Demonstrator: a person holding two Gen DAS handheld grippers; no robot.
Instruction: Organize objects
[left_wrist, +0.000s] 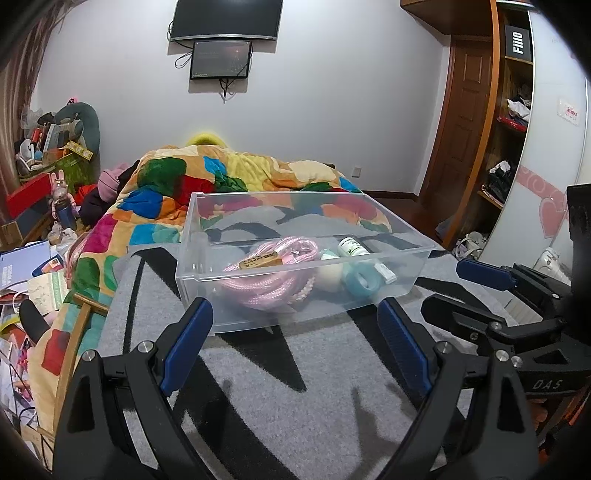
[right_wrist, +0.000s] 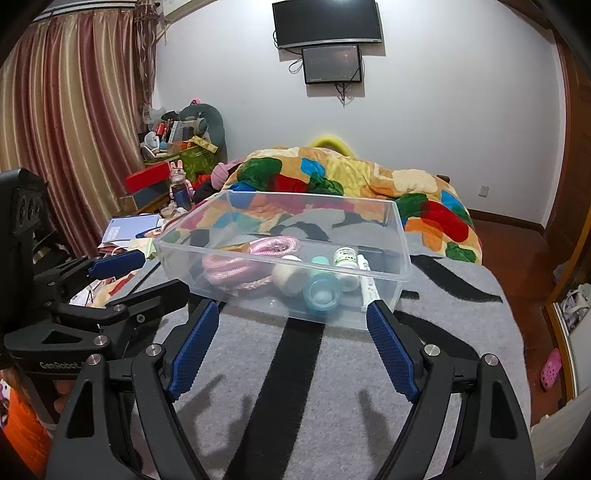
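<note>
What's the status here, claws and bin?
Left claw open, empty. Right claw open, empty. Clear bin holds pink rope, bottles, marker. Nothing blocking.

- Left wrist cam: low over the grey blanket (left_wrist: 258, 387), facing the far wall, clear bin (left_wrist: 295, 258) close ahead, slightly right of centre.
- Right wrist cam: same height and heading, bin (right_wrist: 288, 266) close, near centre.
- Shared: bin, quilt (left_wrist: 229, 173), wall screens (right_wrist: 328, 40); each sees the other gripper at its edge.
</note>
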